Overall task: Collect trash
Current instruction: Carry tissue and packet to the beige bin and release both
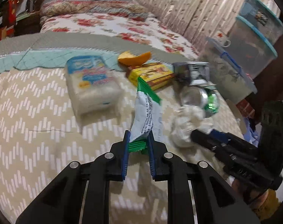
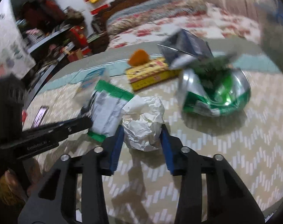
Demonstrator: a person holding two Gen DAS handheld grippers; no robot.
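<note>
Pinching the green end of the wrapper (image 1: 148, 115), the left tongs (image 1: 138, 140) are nearly pressed together, blue pads on both sides of the foil. The wrapper rises off the bedspread (image 1: 39, 112) away from the camera, its far end blurred. Just right of it, the right tongs (image 2: 142, 130) sit half spread around the paper wad (image 2: 144, 123); both pads (image 2: 116, 145) seem to touch its sides, though blur makes the contact hard to confirm. From the left view those tongs reach in from the right, tips buried in the wad.

Count on the bed: one wrapper, one wad, one crushed green can (image 2: 216, 95) lying beyond the wad, one dark carton (image 2: 186, 45) tilted behind the can, one yellow box (image 1: 150, 73), one orange peel (image 1: 134, 57) at its far edge, one tissue pack (image 1: 93, 85) to the left. The carton's print is smeared and unreadable.

Open bedspread lies left and near. At the bed's right edge stand three clear bins (image 1: 253, 43), partly cut off by the frame. A pillow (image 1: 89, 3) lies far back.
</note>
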